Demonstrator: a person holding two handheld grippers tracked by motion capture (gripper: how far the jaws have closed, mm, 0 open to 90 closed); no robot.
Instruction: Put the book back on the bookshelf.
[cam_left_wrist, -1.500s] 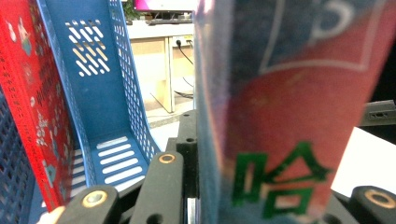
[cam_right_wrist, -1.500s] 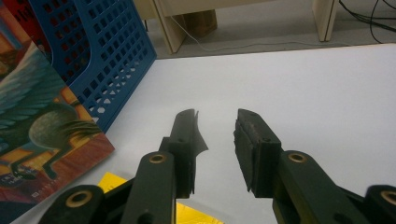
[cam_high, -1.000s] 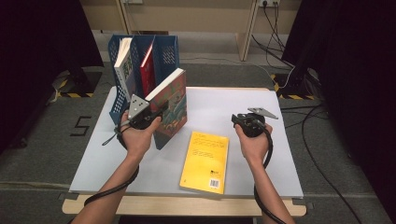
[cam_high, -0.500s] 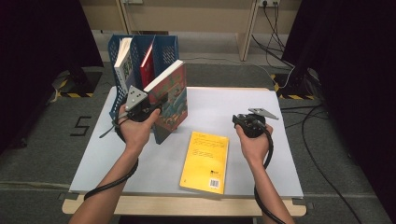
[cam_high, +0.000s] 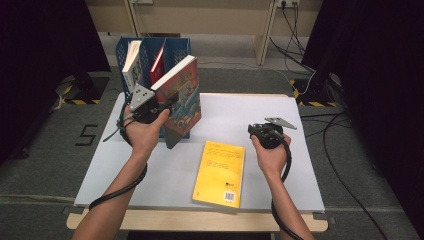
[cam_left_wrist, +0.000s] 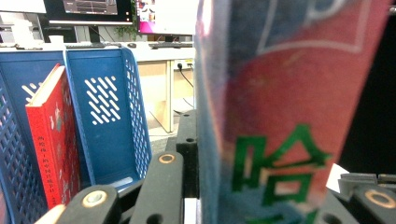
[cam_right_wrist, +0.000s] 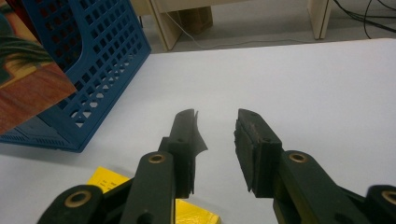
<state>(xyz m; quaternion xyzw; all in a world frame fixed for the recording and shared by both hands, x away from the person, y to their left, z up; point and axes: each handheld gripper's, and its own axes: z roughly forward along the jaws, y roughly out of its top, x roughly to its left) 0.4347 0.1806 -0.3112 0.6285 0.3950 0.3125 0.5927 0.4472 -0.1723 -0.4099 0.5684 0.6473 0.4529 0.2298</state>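
Left gripper (cam_high: 167, 107) is clamping the hardcover book (cam_high: 182, 97), heading for the blue file rack (cam_high: 170, 47). Right gripper (cam_right_wrist: 215, 140) is idling half-open, empty. Yellow book (cam_high: 220, 172) is waiting on the bench (cam_high: 300, 165).

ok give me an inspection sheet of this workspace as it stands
surface: white table top, bare at the far right
job's things: colourful book held up off the table beside the blue file rack; red book and a pale book stand in the rack
clutter: yellow book lying flat
grippers: left gripper shut on the colourful book; right gripper open, holding nothing
cables: one trails from each gripper; more on the floor
surroundings: dark curtains, grey floor
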